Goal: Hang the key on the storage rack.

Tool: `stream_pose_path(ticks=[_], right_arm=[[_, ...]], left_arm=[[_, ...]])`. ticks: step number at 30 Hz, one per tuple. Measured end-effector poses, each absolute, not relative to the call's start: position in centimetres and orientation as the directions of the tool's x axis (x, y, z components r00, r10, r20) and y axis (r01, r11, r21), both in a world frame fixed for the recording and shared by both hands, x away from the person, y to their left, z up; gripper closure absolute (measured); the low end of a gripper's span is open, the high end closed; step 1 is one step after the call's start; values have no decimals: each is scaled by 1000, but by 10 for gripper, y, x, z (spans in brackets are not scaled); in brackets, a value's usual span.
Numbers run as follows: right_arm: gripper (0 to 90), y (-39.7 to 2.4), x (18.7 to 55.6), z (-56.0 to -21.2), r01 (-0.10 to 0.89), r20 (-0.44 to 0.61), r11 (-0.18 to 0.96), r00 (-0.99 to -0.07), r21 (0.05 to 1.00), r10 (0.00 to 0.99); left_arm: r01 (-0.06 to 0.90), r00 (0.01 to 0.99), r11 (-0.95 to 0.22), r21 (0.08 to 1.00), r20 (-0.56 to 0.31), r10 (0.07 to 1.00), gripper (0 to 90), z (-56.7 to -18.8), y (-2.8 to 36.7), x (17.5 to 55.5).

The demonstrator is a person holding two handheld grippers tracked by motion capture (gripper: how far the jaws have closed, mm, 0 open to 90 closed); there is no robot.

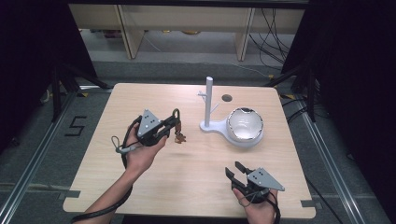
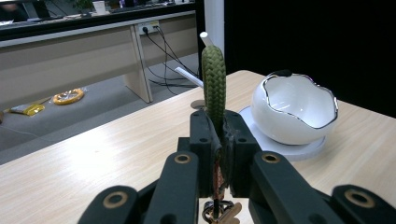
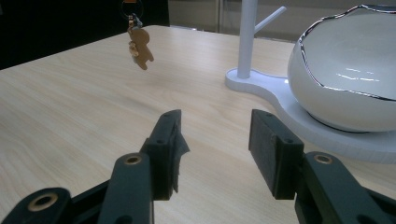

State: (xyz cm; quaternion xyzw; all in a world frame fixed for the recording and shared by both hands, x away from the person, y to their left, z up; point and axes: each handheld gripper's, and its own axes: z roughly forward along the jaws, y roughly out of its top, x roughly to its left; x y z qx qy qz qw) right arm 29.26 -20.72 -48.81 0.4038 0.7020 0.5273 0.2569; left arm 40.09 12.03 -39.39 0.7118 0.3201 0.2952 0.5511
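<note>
Keychain (image 1: 176,125) upright, charm (image 1: 180,137) downward.

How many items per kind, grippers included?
Grippers: 2, left gripper and right gripper
White stand with pegs: 1
White bowl: 1
Green cord loop with keychain charm: 1
Total: 5

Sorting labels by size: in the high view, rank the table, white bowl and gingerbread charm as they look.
1. table, by far largest.
2. white bowl.
3. gingerbread charm, smallest, hanging under the left claw.
</note>
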Motion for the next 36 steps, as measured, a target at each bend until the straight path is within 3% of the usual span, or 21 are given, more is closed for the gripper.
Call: stream_pose_path(ticks=[6, 7, 11, 36], right_arm=[[547, -208, 292, -488, 297, 68, 117, -544, 948, 836], [546, -206, 288, -486, 338, 97, 98, -517, 936, 850], [545, -209, 291, -487, 300, 52, 131, -535, 945, 843], [539, -210, 289, -489, 325, 83, 109, -523, 939, 848]], left_arm=[[129, 609, -185, 974, 69, 790, 833, -391, 117, 408], [127, 607, -188, 974, 74, 791, 832, -390, 116, 410], [131, 601, -192, 973, 76, 795, 832, -390, 114, 415], [140, 592, -200, 970, 80, 802, 832, -386, 100, 435]])
